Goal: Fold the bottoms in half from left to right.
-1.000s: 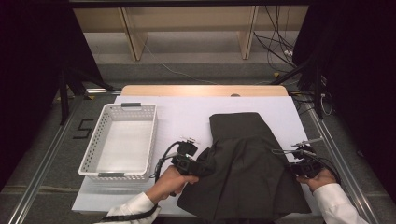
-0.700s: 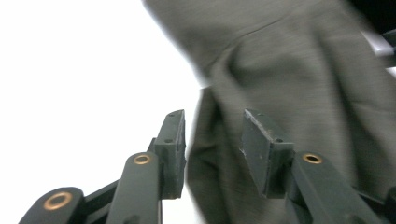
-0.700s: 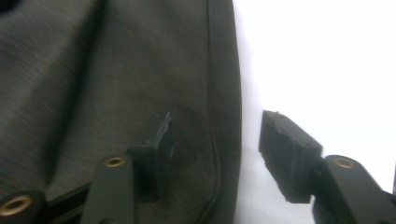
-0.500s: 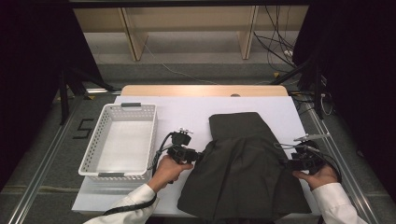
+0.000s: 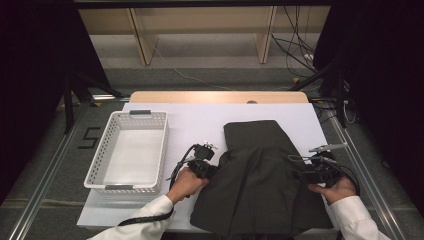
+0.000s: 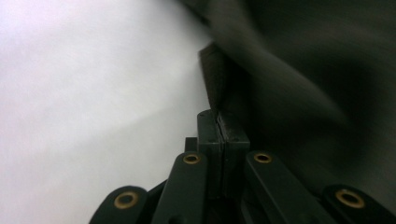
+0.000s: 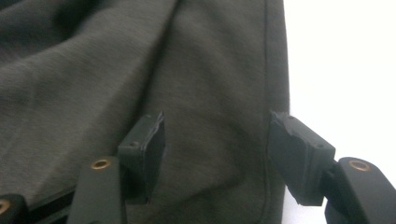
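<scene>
Since the earlier pictures, the left gripper (image 5: 214, 170) has slid a little along the left edge of the dark cloth (image 5: 265, 180), and its jaws have just been closing. Now they are clenched tight, and in the left gripper view a fold of the cloth's edge (image 6: 219, 79) seems to be pinched at their tips. The right gripper (image 5: 304, 173) has just been opening. Its jaws stand apart over the right hem of the cloth (image 7: 205, 84), with cloth between them but not squeezed.

The cloth lies flat on the white surface (image 5: 200, 125), close to the person. Its long way runs from the near edge of the surface toward the far edge. It sits between the two grippers, so each gripper points in at it from its own side. Both hands are right at the cloth. The left one has it. The right one must close before both sides can be lifted.

Farther to the left stands a white basket (image 5: 100, 165), well apart from the cloth. Nothing is in it.
</scene>
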